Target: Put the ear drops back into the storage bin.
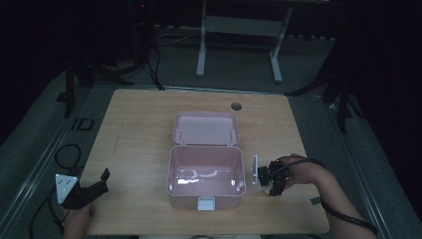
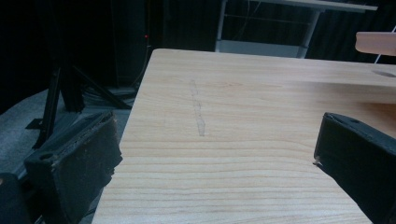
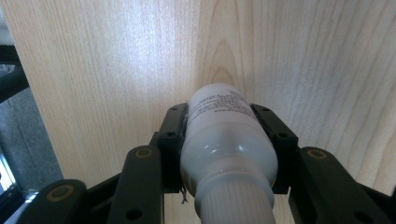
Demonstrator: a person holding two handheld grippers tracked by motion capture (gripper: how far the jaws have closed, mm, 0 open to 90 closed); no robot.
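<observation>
White bottle (image 3: pixel 227 149) with printed label, cap end toward the camera in the right gripper view, clamped at its body between both black jaws of the right hand-held gripper (image 3: pixel 227 135); jaw pads press its two sides. Light wood grain of the table (image 3: pixel 116 70) lies directly beyond it. In the high view the right hand-held gripper (image 1: pixel 272 180) sits over the table's right portion, just beside the right wall of the pink box (image 1: pixel 206 180), with a small white upright piece (image 1: pixel 255 170) between the two; what that piece is cannot be told. Pink box stands at table centre, open, lid (image 1: pixel 205 128) laid back flat on the far side, a pale latch at its near wall; interior shows glare and its contents cannot be told. Left hand-held gripper (image 1: pixel 97 185) rests at the table's (image 1: pixel 139 129) near left edge, well apart from the box, jaws spread wide with bare wood between them in the left gripper view (image 2: pixel 215 154). A faint scuff mark (image 2: pixel 198 109) runs along the wood ahead. Round grommet hole (image 1: pixel 236 106) near the far edge.
</observation>
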